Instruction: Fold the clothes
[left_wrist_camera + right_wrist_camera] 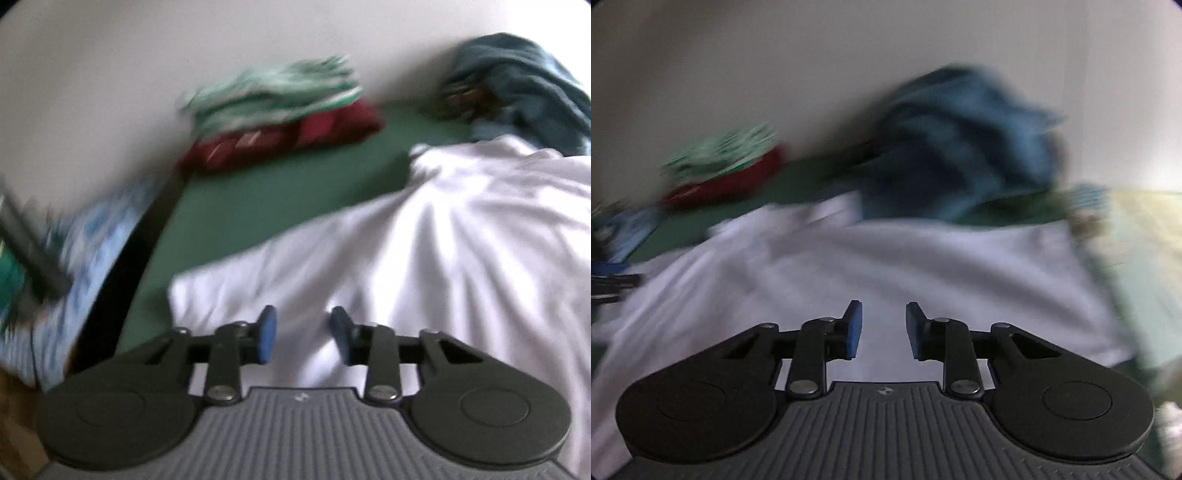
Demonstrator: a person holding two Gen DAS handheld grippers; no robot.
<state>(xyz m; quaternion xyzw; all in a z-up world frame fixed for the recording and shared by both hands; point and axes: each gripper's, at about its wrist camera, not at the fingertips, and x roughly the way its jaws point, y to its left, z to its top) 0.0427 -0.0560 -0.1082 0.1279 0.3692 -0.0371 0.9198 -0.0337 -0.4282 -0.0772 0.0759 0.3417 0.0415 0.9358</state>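
Two blurred piles (pixel 960 147) behind shirt (pixel 868 266)

No readable text, label, brand or number in either view. Small pale emblem (pixel 297 397) on ribbed grey housing behind left tongs, too small to make out; same kind of mark (pixel 882 390) on housing behind right tongs, also illegible. Pale marks on dark red folded garment (pixel 284 138) blurred, cannot tell whether lettering or pattern. Heavy blur over rest of both views.
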